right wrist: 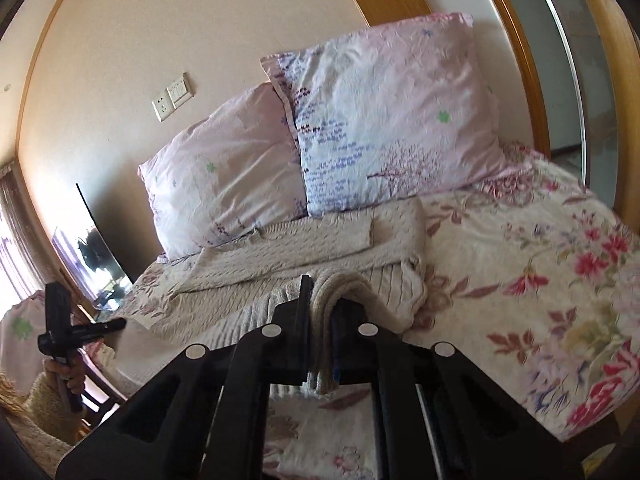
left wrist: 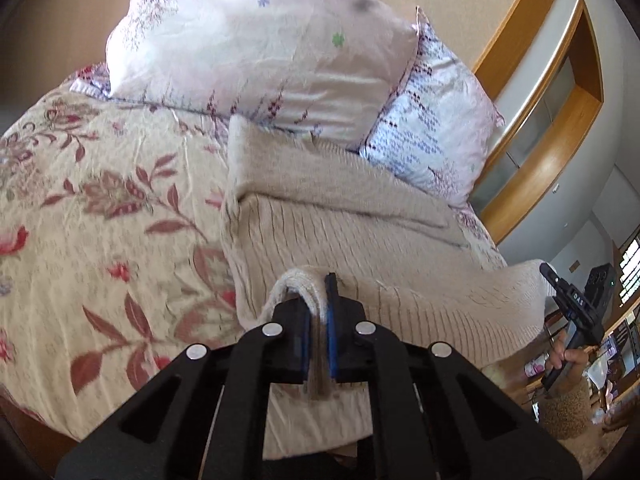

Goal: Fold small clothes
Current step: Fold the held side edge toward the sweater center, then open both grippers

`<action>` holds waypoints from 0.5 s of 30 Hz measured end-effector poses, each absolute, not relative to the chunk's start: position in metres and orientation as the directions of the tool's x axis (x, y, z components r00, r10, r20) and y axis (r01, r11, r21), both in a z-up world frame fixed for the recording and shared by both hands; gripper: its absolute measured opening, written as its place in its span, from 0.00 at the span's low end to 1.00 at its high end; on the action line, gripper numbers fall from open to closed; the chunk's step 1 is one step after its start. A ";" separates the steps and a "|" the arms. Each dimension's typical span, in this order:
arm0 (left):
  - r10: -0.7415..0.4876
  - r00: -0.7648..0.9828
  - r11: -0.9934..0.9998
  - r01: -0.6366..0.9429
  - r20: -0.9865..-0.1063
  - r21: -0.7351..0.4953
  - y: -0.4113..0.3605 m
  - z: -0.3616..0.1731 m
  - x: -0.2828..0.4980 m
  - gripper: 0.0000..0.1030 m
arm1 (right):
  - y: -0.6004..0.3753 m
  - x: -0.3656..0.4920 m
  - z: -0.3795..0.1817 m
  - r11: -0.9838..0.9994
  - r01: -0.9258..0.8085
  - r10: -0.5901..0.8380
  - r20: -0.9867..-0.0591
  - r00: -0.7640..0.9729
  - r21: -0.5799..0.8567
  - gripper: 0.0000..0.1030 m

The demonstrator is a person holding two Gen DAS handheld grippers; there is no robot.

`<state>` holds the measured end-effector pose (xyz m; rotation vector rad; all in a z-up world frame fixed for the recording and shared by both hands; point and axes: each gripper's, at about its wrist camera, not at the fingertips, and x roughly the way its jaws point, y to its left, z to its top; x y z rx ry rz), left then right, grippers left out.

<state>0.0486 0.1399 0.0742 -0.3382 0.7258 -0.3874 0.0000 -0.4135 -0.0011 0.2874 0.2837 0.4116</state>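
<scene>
A beige ribbed knit sweater (left wrist: pixel 340 220) lies on the floral bedspread (left wrist: pixel 100 200), its sleeves folded across the body near the pillows. My left gripper (left wrist: pixel 316 292) is shut on the sweater's near hem, with the fabric bunched between the blue pads. My right gripper (right wrist: pixel 320 292) is shut on the other end of the hem of the same sweater (right wrist: pixel 312 244), lifted a little off the bed. The right gripper also shows at the right edge of the left wrist view (left wrist: pixel 568 304), and the left gripper at the left edge of the right wrist view (right wrist: pixel 76 332).
Two pink patterned pillows (left wrist: pixel 260 40) (right wrist: pixel 392 112) lean against the wall just behind the sweater. A wooden wardrobe frame (left wrist: pixel 560 92) stands at the right of the bed. A wall socket (right wrist: pixel 172 96) and a dark screen (right wrist: pixel 96 236) show at the left.
</scene>
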 end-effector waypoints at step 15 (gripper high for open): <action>-0.323 0.798 0.922 0.144 -0.509 -0.360 0.119 0.133 0.183 0.06 | -0.381 0.082 0.051 0.961 -0.229 0.251 -0.139 0.958 0.157 0.07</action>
